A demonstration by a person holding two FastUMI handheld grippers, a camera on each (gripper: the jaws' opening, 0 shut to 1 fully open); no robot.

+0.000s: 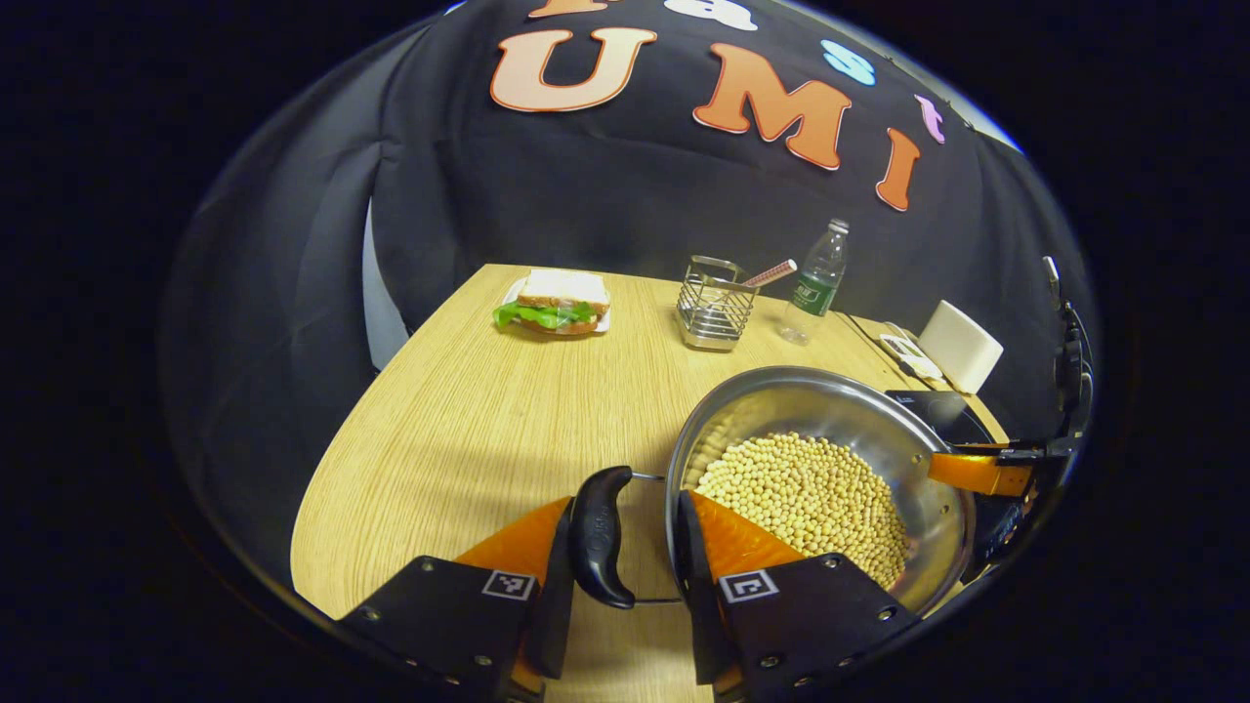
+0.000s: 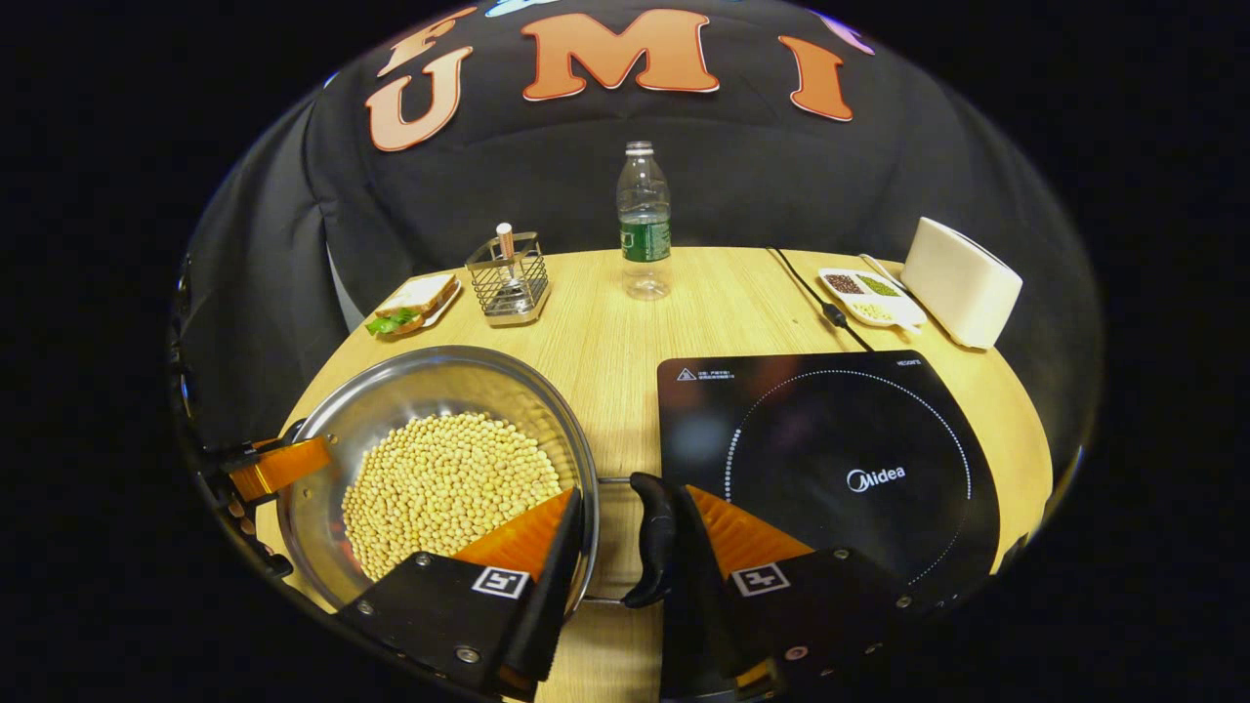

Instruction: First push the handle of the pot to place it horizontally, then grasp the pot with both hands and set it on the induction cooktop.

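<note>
Light wood-grain tabletop (image 2: 684,322) backed by black cloth, carrying the following items. Round stainless-steel pot (image 1: 908,430), shallow, holding a layer of pale yellow beans (image 1: 811,488); it sits on the wood ahead of the left gripper (image 1: 625,547) and to the left front of the right gripper (image 2: 625,542). Left gripper: jaws apart, straddling the pot's black moulded side handle (image 1: 601,537) on its wire loop; the handle lies against the left finger, while the right finger reaches over the rim into the bowl; whether both press on it cannot be told. Right gripper: jaws likewise apart around the opposite black handle (image 2: 652,537), with the right finger against the handle and the left finger over the rim above the beans; a firm clamp cannot be confirmed. Black glass induction cooktop (image 2: 830,459) with a dotted ring, just right of the pot and directly ahead of the right gripper's right finger, with nothing on it. Farther ahead: a sandwich with green lettuce on a white plate (image 1: 552,303), a wire-mesh metal holder (image 1: 716,305), a clear plastic bottle with a green label (image 2: 644,225), a white divided dish of small grains (image 2: 869,293), and a white rounded box (image 2: 962,283).
</note>
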